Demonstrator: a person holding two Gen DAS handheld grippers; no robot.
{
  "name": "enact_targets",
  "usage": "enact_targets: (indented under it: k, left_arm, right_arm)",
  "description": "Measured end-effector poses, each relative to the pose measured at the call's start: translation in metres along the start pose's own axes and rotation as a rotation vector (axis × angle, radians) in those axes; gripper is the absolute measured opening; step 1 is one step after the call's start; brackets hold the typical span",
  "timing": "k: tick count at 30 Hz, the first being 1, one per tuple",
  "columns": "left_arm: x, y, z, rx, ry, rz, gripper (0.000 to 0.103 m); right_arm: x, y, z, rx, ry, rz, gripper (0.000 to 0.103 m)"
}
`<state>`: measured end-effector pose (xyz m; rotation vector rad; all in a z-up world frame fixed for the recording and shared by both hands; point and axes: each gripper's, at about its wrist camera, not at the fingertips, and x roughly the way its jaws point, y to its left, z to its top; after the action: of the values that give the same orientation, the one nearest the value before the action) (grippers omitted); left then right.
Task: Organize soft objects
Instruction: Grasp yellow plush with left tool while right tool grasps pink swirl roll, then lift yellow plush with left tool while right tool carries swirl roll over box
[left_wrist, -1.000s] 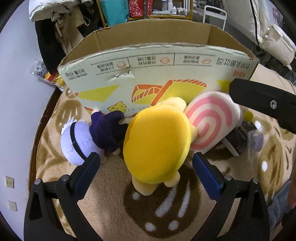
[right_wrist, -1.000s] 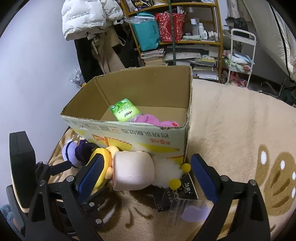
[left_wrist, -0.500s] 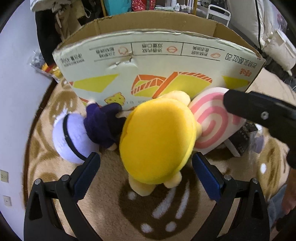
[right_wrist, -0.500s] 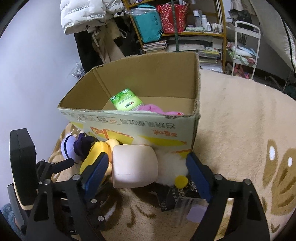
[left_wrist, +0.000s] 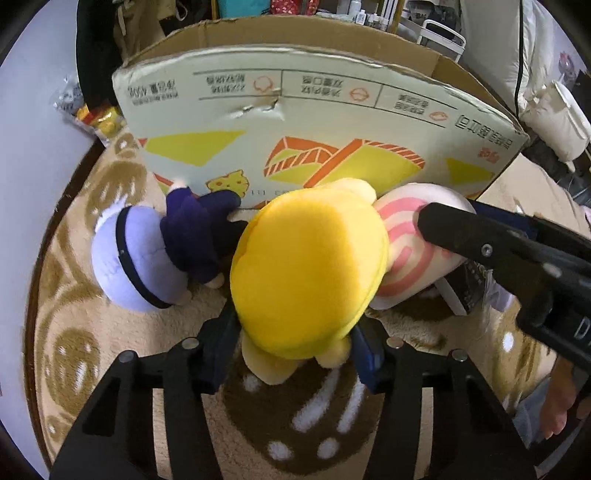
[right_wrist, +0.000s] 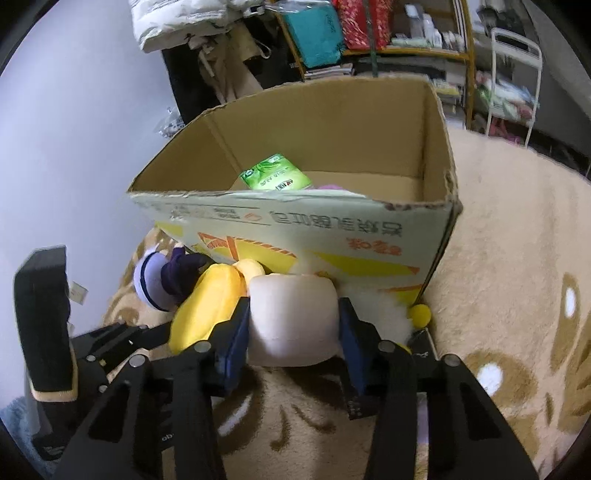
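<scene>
A yellow plush (left_wrist: 306, 273) lies on the carpet against the front wall of a cardboard box (left_wrist: 317, 110). My left gripper (left_wrist: 291, 354) is shut on its near end. Right of it lies a pink-and-white swirl roll plush (left_wrist: 410, 254), also in the right wrist view (right_wrist: 293, 321). My right gripper (right_wrist: 293, 339) is shut on the roll plush. A lilac and dark purple doll (left_wrist: 155, 254) lies left of the yellow plush. The yellow plush (right_wrist: 207, 310) and the box (right_wrist: 332, 236) also show in the right wrist view. Inside the box lie a green pack (right_wrist: 275, 179) and something pink.
The patterned beige carpet (right_wrist: 517, 277) spreads to the right of the box. A black packet (left_wrist: 467, 291) and a white fluffy toy with yellow balls (right_wrist: 419, 314) lie at the box's right corner. Shelves, clothes and a white cart stand behind the box.
Both grippers moved forward and closed: the left onto the yellow plush, the right onto the swirl roll plush. Both were open before.
</scene>
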<state>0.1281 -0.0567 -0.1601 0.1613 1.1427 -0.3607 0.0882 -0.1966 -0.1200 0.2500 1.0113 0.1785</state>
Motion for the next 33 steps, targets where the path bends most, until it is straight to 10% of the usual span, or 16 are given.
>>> enact_targets:
  k: [33]
  left_arm:
    - [-0.120, -0.005, -0.026, -0.028, -0.325, 0.121, 0.052]
  right_arm:
    - [-0.131, 0.011, 0.004, -0.046, -0.336, -0.159, 0.036]
